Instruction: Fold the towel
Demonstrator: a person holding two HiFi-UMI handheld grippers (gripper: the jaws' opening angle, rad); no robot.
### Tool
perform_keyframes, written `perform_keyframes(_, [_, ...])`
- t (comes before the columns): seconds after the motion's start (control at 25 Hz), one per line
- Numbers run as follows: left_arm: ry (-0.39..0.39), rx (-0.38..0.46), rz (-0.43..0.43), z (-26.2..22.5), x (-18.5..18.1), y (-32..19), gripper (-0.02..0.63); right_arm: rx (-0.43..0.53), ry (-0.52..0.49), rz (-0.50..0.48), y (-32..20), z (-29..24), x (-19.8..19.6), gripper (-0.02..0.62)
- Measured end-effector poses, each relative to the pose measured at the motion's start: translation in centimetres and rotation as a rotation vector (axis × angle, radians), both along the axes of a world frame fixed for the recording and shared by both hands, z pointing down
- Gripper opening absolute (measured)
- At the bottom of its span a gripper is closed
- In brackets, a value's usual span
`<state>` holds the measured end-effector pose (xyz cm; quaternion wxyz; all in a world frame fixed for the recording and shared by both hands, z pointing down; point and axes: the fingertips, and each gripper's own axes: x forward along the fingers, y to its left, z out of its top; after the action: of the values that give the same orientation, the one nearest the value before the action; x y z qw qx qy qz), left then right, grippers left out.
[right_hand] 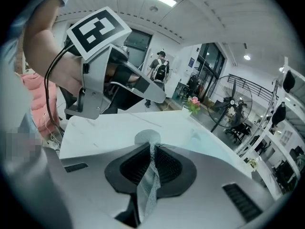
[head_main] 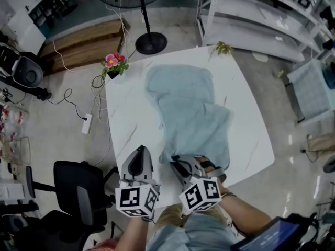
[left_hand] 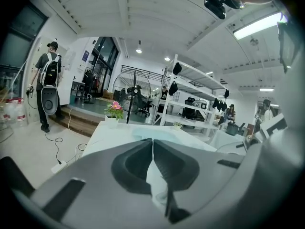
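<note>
A light blue towel lies rumpled along the white table, reaching from its far side to its near edge. My right gripper is at the towel's near edge and is shut on it. In the right gripper view a strip of the cloth is pinched between the ribbed pads. My left gripper hovers over bare table just left of the towel's near corner. Its jaws are shut and nothing hangs from them. It also shows in the right gripper view as the left gripper, up at the left.
A pot of pink flowers stands at the table's far left corner and a small plant at the far right. A fan stand and metal shelves lie beyond. An office chair sits near left. A person with a backpack stands far off.
</note>
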<state>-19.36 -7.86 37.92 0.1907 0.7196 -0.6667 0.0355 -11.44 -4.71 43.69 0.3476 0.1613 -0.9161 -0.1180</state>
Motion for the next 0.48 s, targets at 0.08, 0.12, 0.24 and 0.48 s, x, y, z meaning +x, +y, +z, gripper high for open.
perform_keyframes(0.08, [-0.004,-0.007,-0.007,-0.1,-0.4,1.1,0.011,-0.013,0.004,-0.02,1.1,0.7,-0.7,0.045])
perform_keyframes(0.12, [-0.006,-0.011,-0.011,-0.1,-0.7,1.6,0.011,-0.02,0.005,-0.025,1.6,1.1,-1.0,0.046])
perform_keyframes(0.24, [-0.013,-0.023,-0.025,0.1,-1.4,2.9,0.011,-0.047,0.0,-0.027,2.5,2.7,-1.7,0.046])
perform_keyframes(0.48, [-0.025,-0.049,-0.047,1.7,-3.1,5.1,0.011,-0.086,0.034,-0.034,2.7,6.4,-2.3,0.055])
